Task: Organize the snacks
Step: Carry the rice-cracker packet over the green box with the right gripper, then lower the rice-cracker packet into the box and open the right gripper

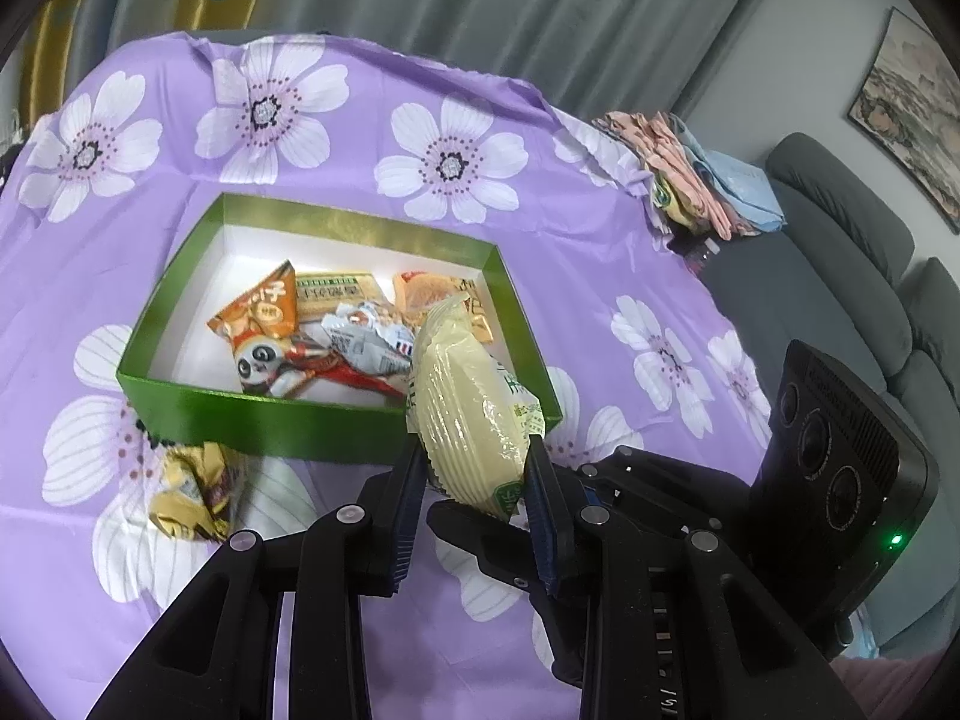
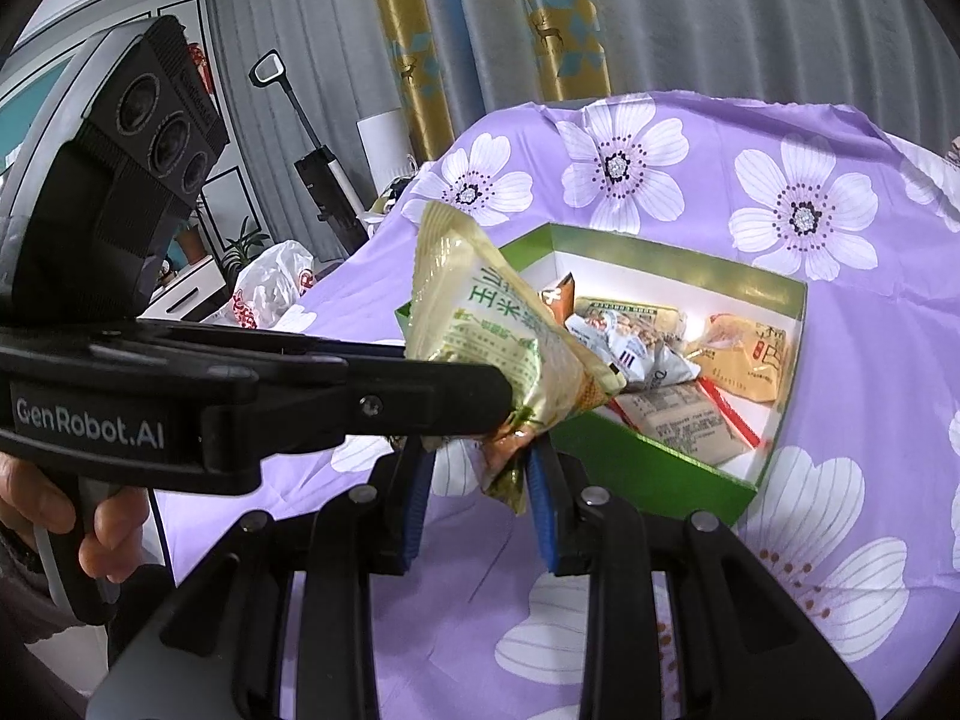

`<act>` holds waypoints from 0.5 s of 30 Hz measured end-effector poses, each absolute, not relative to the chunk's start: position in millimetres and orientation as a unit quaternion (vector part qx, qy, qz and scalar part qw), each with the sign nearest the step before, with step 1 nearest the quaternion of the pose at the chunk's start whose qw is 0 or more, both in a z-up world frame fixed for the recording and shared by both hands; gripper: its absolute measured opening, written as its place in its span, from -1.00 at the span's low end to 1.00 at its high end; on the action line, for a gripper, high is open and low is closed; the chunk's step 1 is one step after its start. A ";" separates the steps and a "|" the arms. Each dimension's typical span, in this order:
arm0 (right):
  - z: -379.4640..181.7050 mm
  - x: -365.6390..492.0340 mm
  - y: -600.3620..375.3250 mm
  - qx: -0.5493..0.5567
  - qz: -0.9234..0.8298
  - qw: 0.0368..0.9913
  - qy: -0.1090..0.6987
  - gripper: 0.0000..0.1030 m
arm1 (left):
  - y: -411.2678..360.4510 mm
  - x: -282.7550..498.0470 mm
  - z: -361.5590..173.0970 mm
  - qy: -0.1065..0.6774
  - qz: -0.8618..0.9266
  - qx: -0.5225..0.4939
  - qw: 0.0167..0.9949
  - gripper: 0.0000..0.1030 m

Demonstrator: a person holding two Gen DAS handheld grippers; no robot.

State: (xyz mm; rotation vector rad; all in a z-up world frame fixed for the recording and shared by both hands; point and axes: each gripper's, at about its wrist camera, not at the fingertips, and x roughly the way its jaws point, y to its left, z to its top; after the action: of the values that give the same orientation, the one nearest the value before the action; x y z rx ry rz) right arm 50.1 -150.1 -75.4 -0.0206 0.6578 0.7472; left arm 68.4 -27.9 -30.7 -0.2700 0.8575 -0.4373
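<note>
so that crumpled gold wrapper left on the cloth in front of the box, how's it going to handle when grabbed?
The gold wrapper looks crumpled and partly flattened, so it is probably light and floppy and will crush further between pads. Its shiny film may be slippery. It lies low on the cloth, so a pinch might snag fabric too.

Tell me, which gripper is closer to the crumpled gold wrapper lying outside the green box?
Left. The left gripper, jaws shut on the pale snack packet, sits just right of the gold wrapper; the right gripper reaches in from farther right.
</note>
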 end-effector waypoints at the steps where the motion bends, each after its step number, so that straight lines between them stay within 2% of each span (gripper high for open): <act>1: -74.9 51.7 -149.3 -0.010 0.359 0.879 0.315 -0.42 | -27.3 69.9 -29.8 0.410 -0.209 -0.129 0.879 -0.41; 15: -71.6 70.8 -139.8 -0.019 0.361 0.881 0.305 -0.42 | -17.3 90.2 -28.0 0.404 -0.206 -0.135 0.881 -0.41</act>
State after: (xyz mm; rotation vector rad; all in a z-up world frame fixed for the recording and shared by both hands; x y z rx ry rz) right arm 70.8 -139.8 -71.6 -0.0404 0.6364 0.7515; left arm 90.2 -17.3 -28.0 -0.2814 0.8410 -0.4286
